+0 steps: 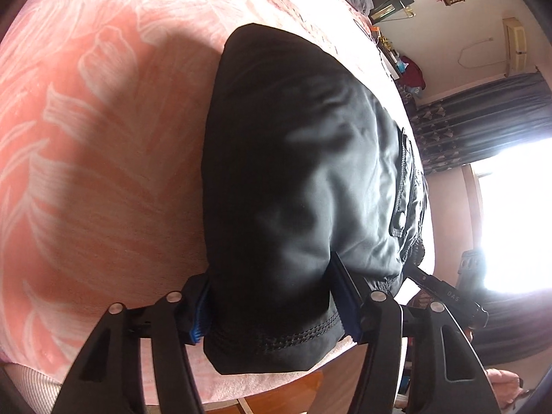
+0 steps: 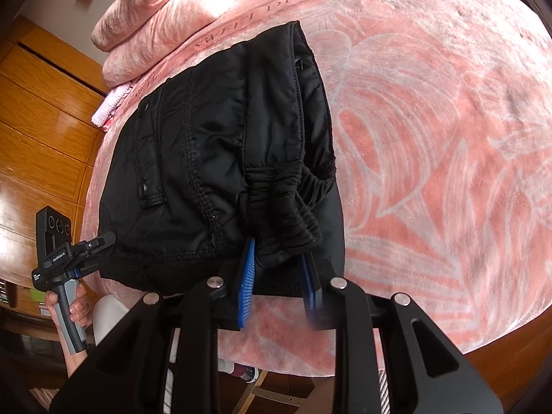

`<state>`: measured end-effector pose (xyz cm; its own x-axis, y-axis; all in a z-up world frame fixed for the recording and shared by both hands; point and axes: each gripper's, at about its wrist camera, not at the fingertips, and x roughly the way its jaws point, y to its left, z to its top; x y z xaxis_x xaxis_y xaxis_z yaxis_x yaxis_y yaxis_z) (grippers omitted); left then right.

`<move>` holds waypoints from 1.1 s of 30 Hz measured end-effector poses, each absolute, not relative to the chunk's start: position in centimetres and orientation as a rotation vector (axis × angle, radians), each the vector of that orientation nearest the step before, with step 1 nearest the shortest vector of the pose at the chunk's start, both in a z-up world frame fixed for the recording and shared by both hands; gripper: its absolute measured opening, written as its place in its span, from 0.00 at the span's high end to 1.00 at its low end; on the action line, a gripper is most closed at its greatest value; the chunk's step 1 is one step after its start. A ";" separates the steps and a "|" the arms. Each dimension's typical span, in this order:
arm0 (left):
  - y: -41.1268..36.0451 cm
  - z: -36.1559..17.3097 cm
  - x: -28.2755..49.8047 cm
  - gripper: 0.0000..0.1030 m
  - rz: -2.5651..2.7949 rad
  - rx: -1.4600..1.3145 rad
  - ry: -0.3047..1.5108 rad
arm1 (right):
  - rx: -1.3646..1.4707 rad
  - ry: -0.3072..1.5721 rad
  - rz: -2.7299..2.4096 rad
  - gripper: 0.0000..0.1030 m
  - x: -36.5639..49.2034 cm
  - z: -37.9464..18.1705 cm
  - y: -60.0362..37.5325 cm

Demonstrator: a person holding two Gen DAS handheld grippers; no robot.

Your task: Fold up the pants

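Black pants [image 1: 296, 179], one pair, lie folded on one pink leaf-patterned blanket [image 1: 86, 172], their near edge at six o'clock. One left gripper [image 1: 272, 314] straddles the hem, blue pads at both sides, clamping uncertain. One right gripper [image 2: 279, 279] pinches the gathered waistband [image 2: 286, 214]. One pillow [image 2: 155, 10] sits at eleven o'clock.
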<state>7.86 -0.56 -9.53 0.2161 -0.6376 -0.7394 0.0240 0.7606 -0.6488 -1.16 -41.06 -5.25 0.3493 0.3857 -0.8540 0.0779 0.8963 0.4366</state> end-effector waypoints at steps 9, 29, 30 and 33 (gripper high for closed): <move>-1.8 -8.2 7.0 0.33 -0.440 -0.502 1.269 | 0.407 1.136 0.197 0.63 -3.2 -2.6 -42.5; -6.2 -7.1 7.2 0.10 -0.349 -0.288 1.266 | 0.489 1.164 0.182 0.86 -1.4 -5.2 -44.3; -6.4 -7.1 7.4 0.10 -0.351 -0.288 1.269 | 0.481 1.163 0.179 0.86 -1.4 -5.0 -44.2; -6.3 -7.0 7.7 0.10 -0.367 -0.285 1.284 | 0.436 1.152 0.177 0.76 -1.6 -4.0 -43.9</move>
